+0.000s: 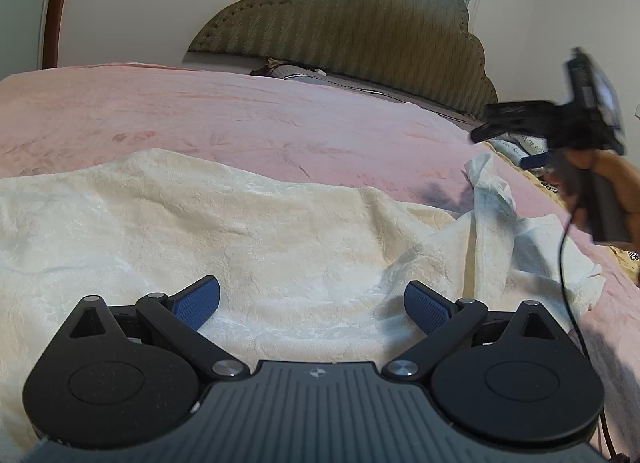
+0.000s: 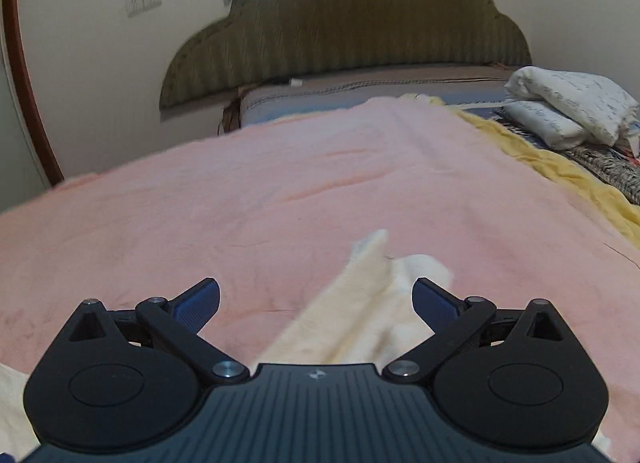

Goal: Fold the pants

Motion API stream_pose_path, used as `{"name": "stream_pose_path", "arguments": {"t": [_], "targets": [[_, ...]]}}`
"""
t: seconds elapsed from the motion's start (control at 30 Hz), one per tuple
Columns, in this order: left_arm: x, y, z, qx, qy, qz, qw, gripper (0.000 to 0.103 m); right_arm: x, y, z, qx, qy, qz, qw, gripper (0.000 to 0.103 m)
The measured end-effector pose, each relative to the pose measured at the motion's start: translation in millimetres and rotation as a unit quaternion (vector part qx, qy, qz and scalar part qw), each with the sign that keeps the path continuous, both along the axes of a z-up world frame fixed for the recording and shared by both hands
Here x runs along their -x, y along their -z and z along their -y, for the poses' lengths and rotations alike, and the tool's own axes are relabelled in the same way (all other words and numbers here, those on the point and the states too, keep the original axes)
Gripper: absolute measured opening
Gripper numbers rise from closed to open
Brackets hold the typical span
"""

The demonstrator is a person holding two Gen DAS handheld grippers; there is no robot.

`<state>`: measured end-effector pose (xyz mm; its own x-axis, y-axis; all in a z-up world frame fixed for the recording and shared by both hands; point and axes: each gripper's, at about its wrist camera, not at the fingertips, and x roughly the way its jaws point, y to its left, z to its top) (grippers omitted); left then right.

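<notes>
both hand-held grippers (image 1: pixel 312 305) (image 2: pixel 316 303) wide over pants (image 1: pixel 240 231)

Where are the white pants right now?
The white pants lie spread on the pink blanket, right in front of the open left tool. In the right wrist view, one end lies between the open right tool's fingers.
</notes>
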<state>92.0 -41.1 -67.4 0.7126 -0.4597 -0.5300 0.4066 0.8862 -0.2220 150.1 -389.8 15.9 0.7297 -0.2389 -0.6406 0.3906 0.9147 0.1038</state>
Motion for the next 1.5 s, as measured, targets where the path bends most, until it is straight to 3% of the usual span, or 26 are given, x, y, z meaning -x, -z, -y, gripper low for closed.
{"name": "stream_pose_path", "arguments": {"t": [0.07,0.1,0.17,0.23,0.33,0.5,0.6,0.67,0.73,0.8,0.9,0.97,1.17,1.33,1.4,1.5], "targets": [[0,0,-1,0.003,0.0,0.0,1.0,0.1,-25,14,2,-0.009,0.01,-0.028,1.0,0.102],[0,0,-1,0.005,0.0,-0.001,1.0,0.1,-31,17,6,-0.025,0.016,-0.034,0.999,0.096],[0,0,-2,0.005,0.001,-0.001,1.0,0.1,-36,25,15,-0.045,0.034,-0.04,0.998,0.074],[0,0,-2,0.006,0.001,-0.001,1.0,0.101,-39,32,21,-0.039,0.048,-0.05,0.997,0.036],[0,0,-3,0.009,0.001,-0.002,1.0,0.101,-36,34,25,-0.044,0.041,-0.038,0.997,0.013],[2,-3,-10,0.034,0.008,0.004,0.9994,0.099,-3,14,40,-0.068,0.052,0.033,0.996,0.009],[11,-10,-20,0.08,0.027,0.029,0.996,0.1,34,1,55,-0.079,0.076,0.07,0.991,0.009],[24,-22,-16,0.082,0.054,0.045,0.9941,0.1,58,-3,68,-0.102,0.088,0.087,0.987,0.009],[40,-37,1,0.057,0.099,0.059,0.9917,0.1,78,-5,80,-0.116,0.099,0.095,0.984,0.009],[55,-47,31,-0.009,0.145,0.078,0.9864,0.101,96,-5,88,-0.141,0.105,0.105,0.979,0.009],[71,-43,74,-0.104,0.188,0.117,0.9696,0.098,111,-3,94,-0.153,0.108,0.115,0.976,0.009],[78,-35,95,-0.138,0.203,0.139,0.9594,0.098,116,3,97,-0.161,0.112,0.112,0.974,0.009],[72,-5,137,-0.186,0.222,0.125,0.9488,0.091,124,38,114,-0.208,0.129,0.092,0.965,0.009],[69,0,142,-0.198,0.217,0.134,0.9465,0.089,120,76,135,-0.309,0.147,0.093,0.935,0.016],[71,1,147,-0.21,0.221,0.149,0.9406,0.089,117,89,140,-0.337,0.143,0.103,0.925,0.016],[76,5,156,-0.236,0.229,0.177,0.9277,0.089,114,89,142,-0.349,0.138,0.115,0.92,0.015]]}}
